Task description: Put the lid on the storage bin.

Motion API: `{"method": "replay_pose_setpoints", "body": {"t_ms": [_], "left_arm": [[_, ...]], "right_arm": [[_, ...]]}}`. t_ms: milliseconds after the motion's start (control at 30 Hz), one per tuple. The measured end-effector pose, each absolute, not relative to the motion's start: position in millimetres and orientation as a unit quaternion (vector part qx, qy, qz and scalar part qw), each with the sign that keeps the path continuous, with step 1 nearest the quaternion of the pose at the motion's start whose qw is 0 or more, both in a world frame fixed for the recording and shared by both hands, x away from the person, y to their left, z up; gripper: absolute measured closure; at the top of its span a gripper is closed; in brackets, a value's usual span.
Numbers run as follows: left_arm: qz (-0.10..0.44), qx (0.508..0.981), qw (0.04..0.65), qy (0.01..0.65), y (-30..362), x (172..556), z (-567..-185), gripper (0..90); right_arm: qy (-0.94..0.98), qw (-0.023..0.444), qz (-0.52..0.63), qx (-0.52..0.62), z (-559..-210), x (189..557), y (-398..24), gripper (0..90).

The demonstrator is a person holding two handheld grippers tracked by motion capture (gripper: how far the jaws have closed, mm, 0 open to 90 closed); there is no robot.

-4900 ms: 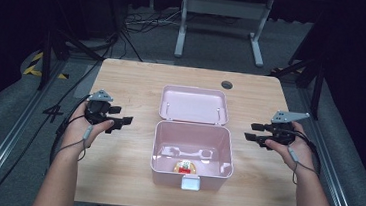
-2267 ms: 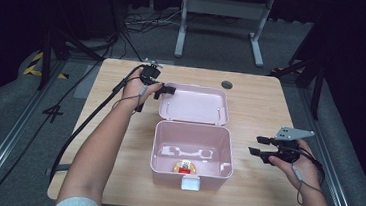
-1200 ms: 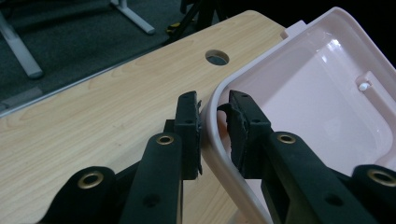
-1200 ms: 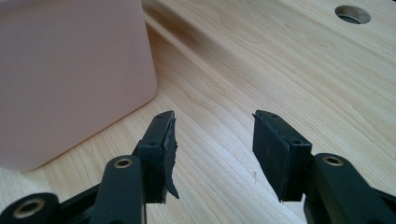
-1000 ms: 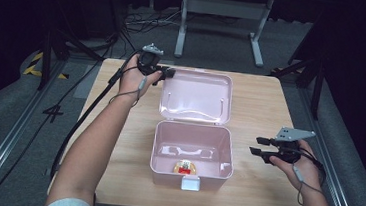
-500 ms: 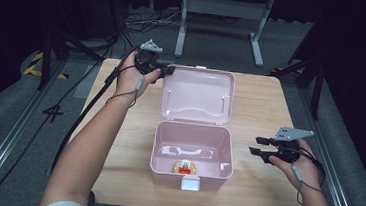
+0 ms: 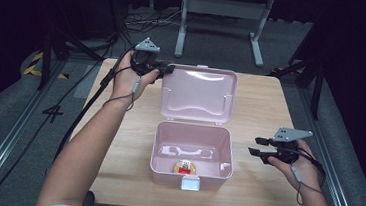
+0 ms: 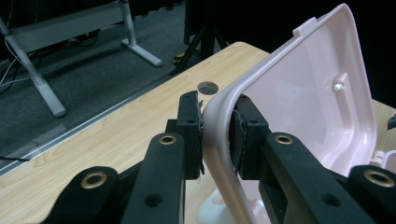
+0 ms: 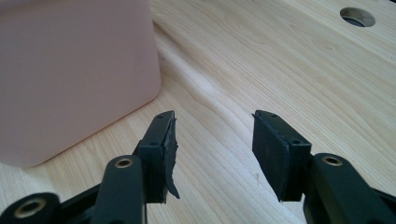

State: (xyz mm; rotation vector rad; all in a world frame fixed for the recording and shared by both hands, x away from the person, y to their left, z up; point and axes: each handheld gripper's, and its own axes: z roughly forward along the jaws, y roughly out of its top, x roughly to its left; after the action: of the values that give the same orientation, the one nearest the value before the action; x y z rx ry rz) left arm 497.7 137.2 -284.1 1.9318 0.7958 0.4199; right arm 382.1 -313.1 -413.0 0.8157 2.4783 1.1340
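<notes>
A pink plastic box (image 7: 192, 151) stands open in the middle of the wooden table, with a small red and yellow item (image 7: 184, 167) on its floor. Its hinged lid (image 7: 199, 94) is tilted up behind it. My left gripper (image 7: 166, 69) is shut on the lid's far left corner rim (image 8: 219, 123), one pad on each side. My right gripper (image 7: 256, 145) hovers open to the right of the box, just above the table, nothing between its pads (image 9: 212, 140). The box's pink side wall (image 9: 74, 70) is close on its left.
The table (image 7: 261, 105) has a round cable hole (image 8: 208, 87) near its far edge. A white latch (image 7: 189, 184) sticks out from the box's front. Beyond the table lie a grey floor, cables and a metal stand (image 7: 218, 16).
My left gripper has lifted the lid's corner up and back, so the lid has swung from lying flat to tilted upright. The right gripper has stayed where it was.
</notes>
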Motion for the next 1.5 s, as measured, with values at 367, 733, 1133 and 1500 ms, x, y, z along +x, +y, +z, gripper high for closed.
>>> {"method": "replay_pose_setpoints", "body": {"t_ms": [367,733,1133,1500], "left_arm": [[0.190,0.785,0.498,0.316,138,475,-275,74.9],[0.206,0.778,0.508,0.307,139,447,-268,72.3],[0.221,0.756,0.530,0.313,139,423,-271,70.2],[0.247,0.741,0.543,0.310,137,401,-276,68.9]], "right_arm": [[0.864,0.152,0.394,0.275,-408,378,-307,51.0],[0.865,0.153,0.397,0.266,-403,375,-302,51.0],[0.862,0.156,0.409,0.257,-394,369,-297,51.1],[0.859,0.158,0.418,0.252,-387,364,-294,51.2]]}}
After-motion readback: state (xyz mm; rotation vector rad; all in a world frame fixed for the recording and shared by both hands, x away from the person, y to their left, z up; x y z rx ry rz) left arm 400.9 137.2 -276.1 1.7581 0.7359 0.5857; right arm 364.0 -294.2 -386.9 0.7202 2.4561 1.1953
